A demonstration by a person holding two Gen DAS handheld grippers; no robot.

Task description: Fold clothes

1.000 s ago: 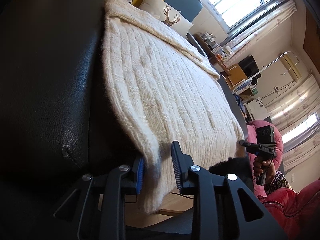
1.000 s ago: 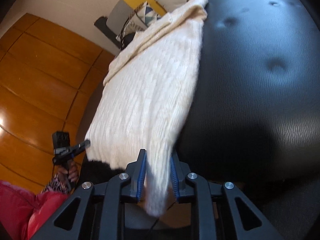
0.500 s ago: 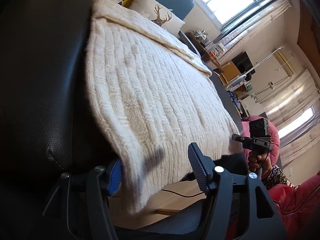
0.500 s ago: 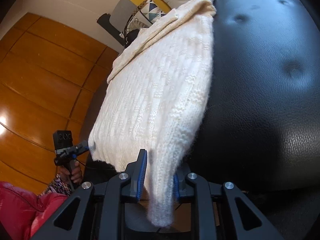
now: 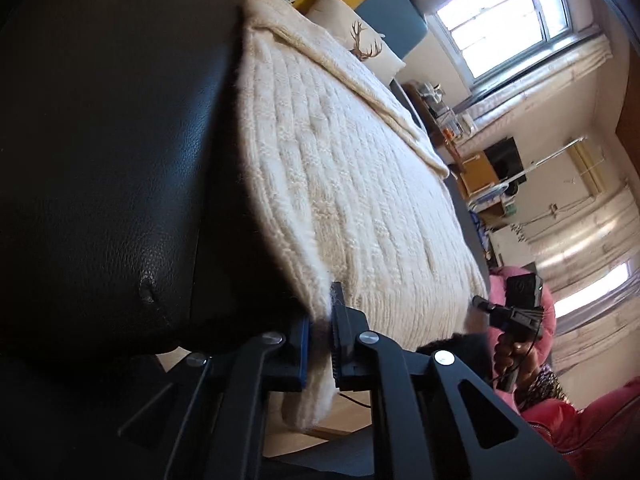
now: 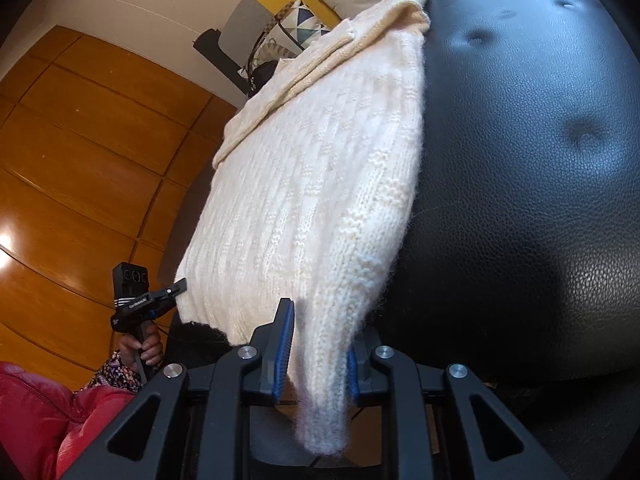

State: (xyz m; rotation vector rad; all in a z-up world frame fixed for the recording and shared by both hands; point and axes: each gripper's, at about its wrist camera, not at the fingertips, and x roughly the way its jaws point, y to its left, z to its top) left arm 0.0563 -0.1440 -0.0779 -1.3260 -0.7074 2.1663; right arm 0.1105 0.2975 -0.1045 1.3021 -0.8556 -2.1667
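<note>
A cream ribbed knit sweater (image 5: 340, 184) lies flat on a black leather ottoman (image 5: 112, 152), its hem hanging over the near edge. My left gripper (image 5: 320, 340) is shut on one bottom corner of the hem. In the right wrist view the same sweater (image 6: 320, 192) runs away from me over the ottoman (image 6: 520, 160). My right gripper (image 6: 318, 344) is shut on the other bottom corner, with thick cloth bunched between its fingers and a tail hanging below.
Cushions, one with a deer print (image 5: 360, 40), lie beyond the sweater's far end. A window (image 5: 500, 20) and shelves stand at the right. Wooden wall panels (image 6: 80, 160) show on the left. The person's red jacket (image 6: 40, 420) is close by.
My left gripper opened wide half a second ago and has now closed on the hem corner. My right gripper kept its hold, and the cloth between its fingers now sits thicker.
</note>
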